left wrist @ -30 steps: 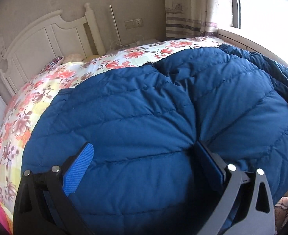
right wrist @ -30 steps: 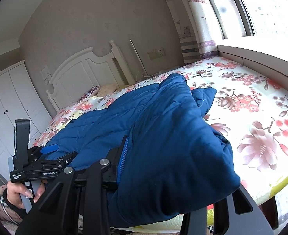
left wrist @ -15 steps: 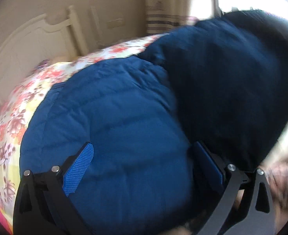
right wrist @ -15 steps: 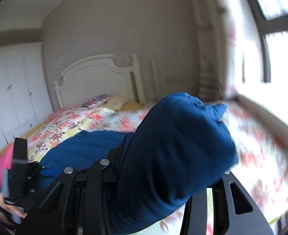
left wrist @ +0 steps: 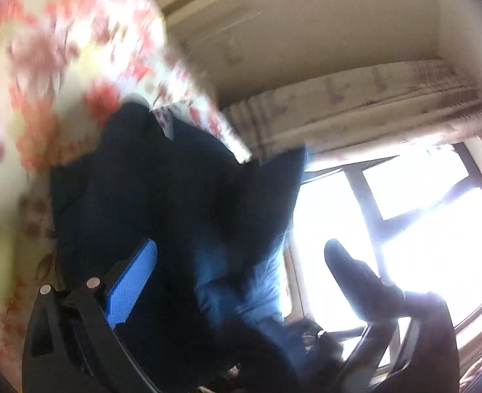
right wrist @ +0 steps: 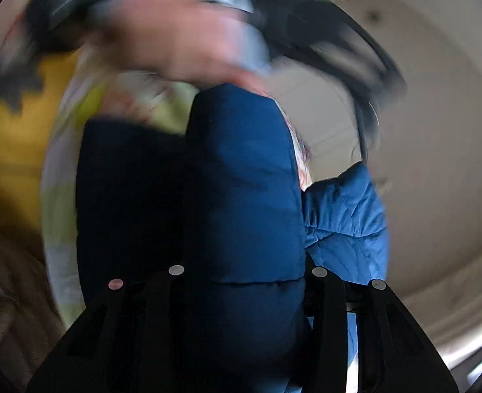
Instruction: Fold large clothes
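Observation:
The blue quilted jacket (left wrist: 175, 216) hangs lifted in the left wrist view, dark and blurred, with the floral bedspread (left wrist: 44, 65) behind it. My left gripper (left wrist: 241, 278) has its jaws wide apart, blue pad (left wrist: 131, 288) on the left, and jacket fabric lies between them. In the right wrist view the jacket (right wrist: 241, 196) fills the middle. My right gripper (right wrist: 244, 271) holds a thick fold of it between its fingers. A blurred hand with the other gripper (right wrist: 182, 32) passes above.
A bright window (left wrist: 404, 229) and curtain (left wrist: 355, 114) are to the right in the left wrist view. The wall and ceiling (right wrist: 437, 131) fill the right of the right wrist view. Both views are tilted and motion-blurred.
Both grippers have swung sharply upward and rolled over with the jacket. The views now point at ceiling and window instead of across the bed. The jacket is lifted off the bed.

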The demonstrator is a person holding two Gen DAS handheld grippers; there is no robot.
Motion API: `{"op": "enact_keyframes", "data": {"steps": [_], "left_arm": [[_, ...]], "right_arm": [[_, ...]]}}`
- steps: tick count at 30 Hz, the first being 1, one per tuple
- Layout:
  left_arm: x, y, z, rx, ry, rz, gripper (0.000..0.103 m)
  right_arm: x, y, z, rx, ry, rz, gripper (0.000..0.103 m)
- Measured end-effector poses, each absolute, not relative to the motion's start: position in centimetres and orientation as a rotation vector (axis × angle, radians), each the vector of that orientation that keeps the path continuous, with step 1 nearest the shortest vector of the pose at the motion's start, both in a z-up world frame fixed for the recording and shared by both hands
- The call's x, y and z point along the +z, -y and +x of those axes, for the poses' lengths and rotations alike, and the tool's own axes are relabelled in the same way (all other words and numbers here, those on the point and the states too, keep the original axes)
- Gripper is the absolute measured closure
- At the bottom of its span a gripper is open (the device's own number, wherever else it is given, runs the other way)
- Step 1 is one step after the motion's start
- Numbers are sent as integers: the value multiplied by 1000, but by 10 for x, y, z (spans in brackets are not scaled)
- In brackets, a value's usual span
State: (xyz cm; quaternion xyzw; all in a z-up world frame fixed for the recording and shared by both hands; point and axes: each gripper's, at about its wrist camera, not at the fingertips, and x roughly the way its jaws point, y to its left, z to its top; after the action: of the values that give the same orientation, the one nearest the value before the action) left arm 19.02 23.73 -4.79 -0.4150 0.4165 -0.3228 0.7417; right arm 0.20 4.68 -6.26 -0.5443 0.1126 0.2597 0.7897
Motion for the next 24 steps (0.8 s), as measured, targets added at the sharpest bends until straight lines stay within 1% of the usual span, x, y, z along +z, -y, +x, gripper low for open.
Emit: {"op": "enact_keyframes", "data": {"steps": [1, 3, 5, 10, 13, 14, 15, 16, 17, 18, 19, 20, 22, 24], "left_arm": [[-55, -232, 194, -684, -944, -883, 2], [-62, -223, 198, -666, -974, -836, 2], [-60, -216, 200, -668, -978, -789, 2], [-35, -188, 222, -699, -1029, -611, 2], [-16, -149, 229, -734, -1071, -403, 3], [-10, -133, 230, -726, -1077, -302, 7], [-10, -125, 231, -700, -1082, -232, 36], [-10, -120, 231, -695, -1087, -218, 51], [-9, -122, 234, -688, -1084, -248, 60], [-6, -128, 235, -685, -1072, -292, 71], [-5, -133, 234, -684, -1059, -316, 76], [-5, -137, 232, -681, -1045, -345, 77], [-6, -144, 226, -676, -1029, -384, 80], [-8, -146, 224, -673, -1017, -442, 82]], "right_arm": [[-66, -47, 0, 550, -230, -1193, 64], [-59, -41, 4, 574, -256, -1133, 64], [-53, -33, 5, 580, -253, -1099, 64], [-61, -32, -9, 580, -182, -1146, 64], [-57, -25, -8, 582, -186, -1108, 63], [-54, -21, -7, 576, -188, -1089, 61], [-50, -18, -8, 574, -186, -1072, 56], [-45, -12, -10, 594, -194, -1049, 51], [-38, 0, -14, 618, -200, -1008, 26], [-32, 13, -17, 606, -186, -961, 8], [-25, 33, -20, 582, -181, -892, 6], [-21, 47, -19, 578, -204, -848, 6], [-17, 83, -18, 598, -300, -720, 6], [-23, 128, -12, 611, -438, -537, 6]]}}
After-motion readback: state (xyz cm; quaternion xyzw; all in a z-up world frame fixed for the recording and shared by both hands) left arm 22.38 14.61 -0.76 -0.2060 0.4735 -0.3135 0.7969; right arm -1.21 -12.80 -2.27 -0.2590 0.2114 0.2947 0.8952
